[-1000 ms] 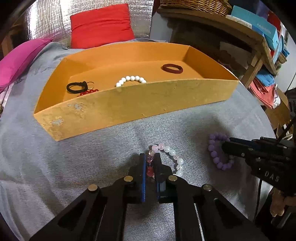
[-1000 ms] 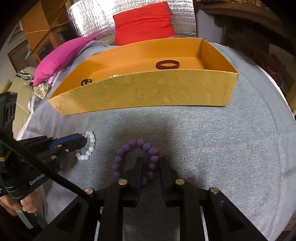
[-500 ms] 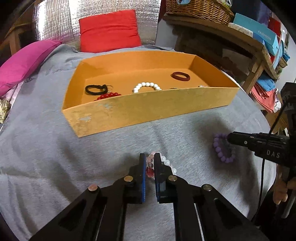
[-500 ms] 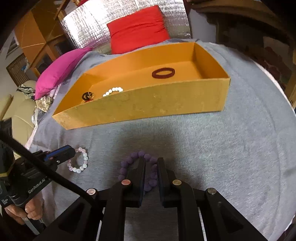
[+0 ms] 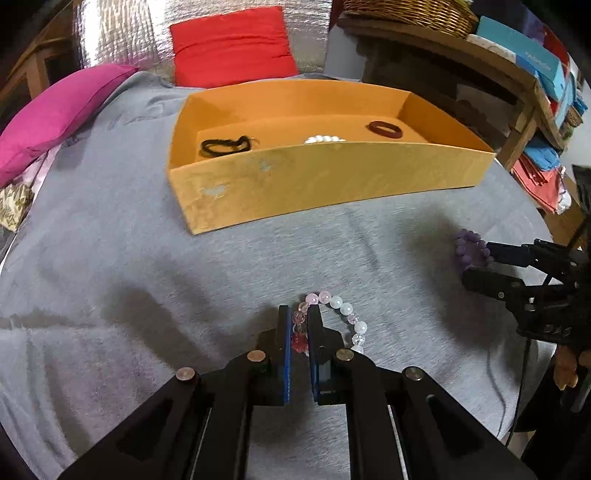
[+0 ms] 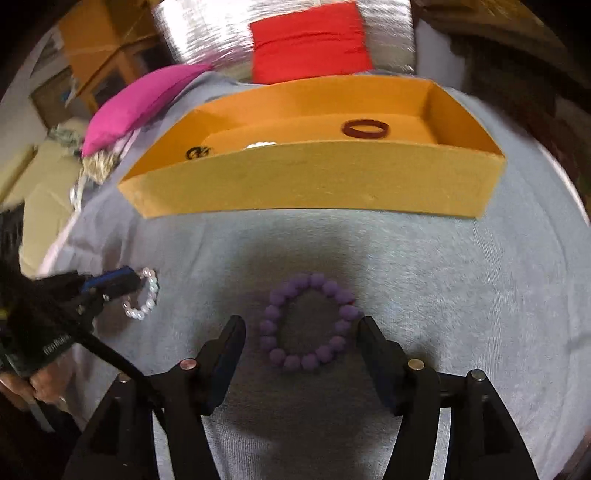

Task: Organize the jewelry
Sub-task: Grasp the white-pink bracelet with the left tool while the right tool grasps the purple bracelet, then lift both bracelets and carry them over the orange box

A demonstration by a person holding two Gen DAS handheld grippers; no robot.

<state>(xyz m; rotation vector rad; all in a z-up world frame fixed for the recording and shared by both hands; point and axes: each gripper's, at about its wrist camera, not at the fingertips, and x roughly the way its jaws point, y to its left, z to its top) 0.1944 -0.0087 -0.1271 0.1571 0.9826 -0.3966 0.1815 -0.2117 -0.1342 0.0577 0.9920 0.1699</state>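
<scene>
Left tool [image 5: 299, 325] clenched on light, floppy pink-white bracelet [image 5: 334, 319]; right tool [image 6: 301, 332] released, straddling purple bracelet [image 6: 308, 321]; pinch one bead strand.

The surface [image 5: 110, 258] is covered in grey cloth, matt and slightly fuzzy. The tray [image 5: 332, 181] looks like matt orange card, scuffed pale in spots on its front wall. The pink bracelet [image 5: 343, 314] has glossy, partly clear beads; the purple bracelet [image 6: 306, 321] has matt beads. Both cushions [image 5: 232, 44] are plain woven cloth against crinkled shiny foil [image 5: 110, 29]. A woven wicker basket [image 5: 406, 14] sits on a rough wooden shelf [image 5: 461, 55].
</scene>
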